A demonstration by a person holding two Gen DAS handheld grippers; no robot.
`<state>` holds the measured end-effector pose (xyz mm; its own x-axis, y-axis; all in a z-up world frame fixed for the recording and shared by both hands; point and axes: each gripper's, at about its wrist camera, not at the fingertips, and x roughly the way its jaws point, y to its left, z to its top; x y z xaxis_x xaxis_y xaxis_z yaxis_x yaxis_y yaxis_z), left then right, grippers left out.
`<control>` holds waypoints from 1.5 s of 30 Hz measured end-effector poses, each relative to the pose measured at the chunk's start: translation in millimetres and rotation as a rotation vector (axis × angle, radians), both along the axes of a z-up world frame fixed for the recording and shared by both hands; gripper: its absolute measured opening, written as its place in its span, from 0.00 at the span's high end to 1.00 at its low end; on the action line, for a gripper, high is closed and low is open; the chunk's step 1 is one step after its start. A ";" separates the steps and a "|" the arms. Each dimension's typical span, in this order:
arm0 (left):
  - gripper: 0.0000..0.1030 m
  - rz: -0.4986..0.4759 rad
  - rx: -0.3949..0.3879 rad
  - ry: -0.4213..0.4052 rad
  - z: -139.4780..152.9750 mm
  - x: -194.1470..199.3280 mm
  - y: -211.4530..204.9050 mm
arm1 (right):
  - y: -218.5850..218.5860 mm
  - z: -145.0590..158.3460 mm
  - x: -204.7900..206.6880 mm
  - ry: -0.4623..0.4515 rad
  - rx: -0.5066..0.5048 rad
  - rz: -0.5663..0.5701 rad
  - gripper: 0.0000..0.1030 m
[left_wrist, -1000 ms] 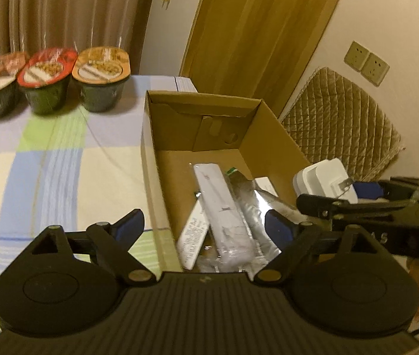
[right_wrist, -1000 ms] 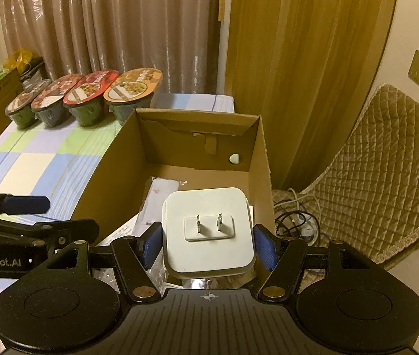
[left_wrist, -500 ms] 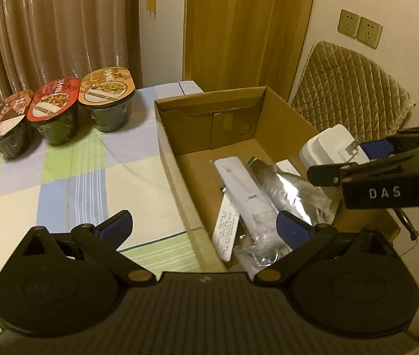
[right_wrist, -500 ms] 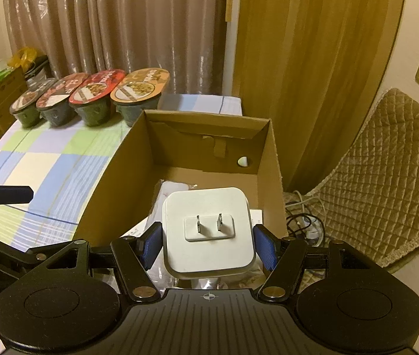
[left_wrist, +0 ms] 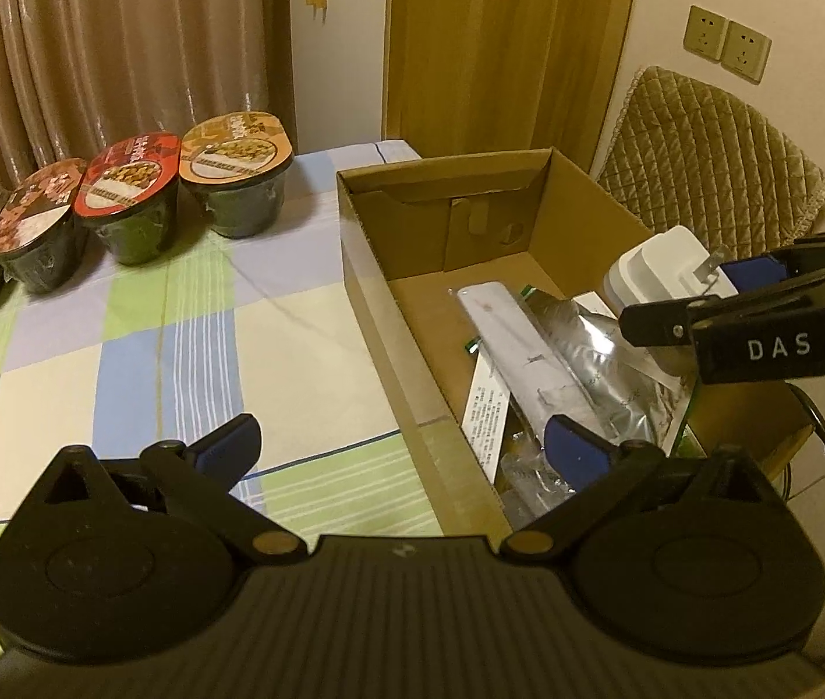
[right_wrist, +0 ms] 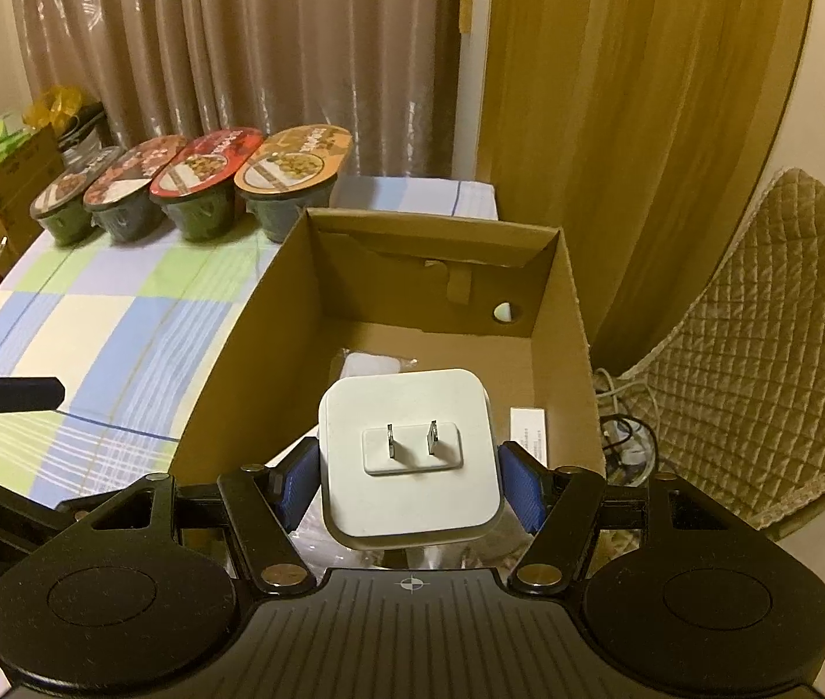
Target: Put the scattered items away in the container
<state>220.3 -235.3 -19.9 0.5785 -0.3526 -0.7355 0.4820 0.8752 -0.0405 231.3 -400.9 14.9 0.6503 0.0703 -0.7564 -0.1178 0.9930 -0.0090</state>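
Right wrist view: your right hand-held gripper [right_wrist: 409, 480] clamps the white charger [right_wrist: 409, 460] above the cardboard box [right_wrist: 566, 314]; left hand-held gripper [left_wrist: 400, 445] gapes wide, empty, over the table [left_wrist: 121, 349].

— What is the desk [left_wrist: 138, 361] like?
— It wears a checked cloth [right_wrist: 121, 343] in blue, green and cream squares with thin white stripes.

— What lies directly on it?
— A row of four sealed food bowls [left_wrist: 138, 204] stands at the far edge, well ahead and to the left of the left jaws, each touching the next. Their lids run from orange [right_wrist: 294, 158] through red [right_wrist: 205, 162] to darker ones.

— Anything else?
— An open cardboard box [left_wrist: 389, 314] sits on the right part of the desk. Its near left wall lies between the left jaws; its floor is below and ahead of the right jaws.
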 end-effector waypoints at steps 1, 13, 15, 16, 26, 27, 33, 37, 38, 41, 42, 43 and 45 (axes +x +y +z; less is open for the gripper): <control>0.01 0.001 -0.001 0.001 -0.1 0.0 0.8 | 0.5 0.3 0.3 -0.001 0.000 0.001 0.34; 0.01 0.019 -0.027 0.016 -1.3 1.9 10.1 | 0.0 5.9 5.0 -0.051 0.064 -0.029 0.30; 0.01 0.021 -0.025 0.018 -1.9 2.4 11.6 | -1.6 7.2 3.2 -0.076 0.063 -0.048 0.00; 0.01 0.021 -0.025 0.018 -2.3 2.5 12.1 | -2.3 8.7 1.5 -0.093 0.071 -0.044 0.00; 0.01 0.015 -0.028 0.024 -3.9 -0.5 11.4 | -6.5 4.4 -1.3 -0.076 0.054 -0.047 0.00; 0.01 0.013 -0.028 0.024 -3.6 -1.2 11.3 | -7.2 4.4 -2.5 -0.076 0.052 -0.050 0.00; 0.01 0.007 -0.026 0.025 -0.5 -4.2 10.1 | -11.4 7.7 -10.2 -0.077 0.053 -0.056 0.00; 0.01 0.008 -0.029 0.021 5.1 -9.7 11.2 | -11.0 12.0 -18.0 -0.069 0.058 -0.056 0.00; 0.01 0.009 -0.029 0.021 6.8 -11.2 11.6 | -10.8 13.0 -20.6 -0.064 0.060 -0.056 0.00; 0.01 0.009 -0.033 0.021 12.5 -16.7 12.5 | -8.4 15.7 -30.1 -0.049 0.059 -0.057 0.00; 0.01 0.009 -0.034 0.019 15.0 -19.6 13.0 | -7.6 16.7 -33.5 -0.046 0.057 -0.059 0.00; 0.01 0.007 -0.035 0.018 17.2 -21.7 13.4 | -7.0 17.8 -37.4 -0.041 0.057 -0.062 0.00; 0.01 0.001 -0.032 0.015 21.3 -27.1 13.3 | -5.8 20.7 -45.1 -0.034 0.058 -0.068 0.00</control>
<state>193.3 -221.9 1.4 0.5680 -0.3758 -0.7322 0.4804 0.8738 -0.0757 186.1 -406.7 35.6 0.6801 0.0680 -0.7300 -0.0509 0.9977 0.0455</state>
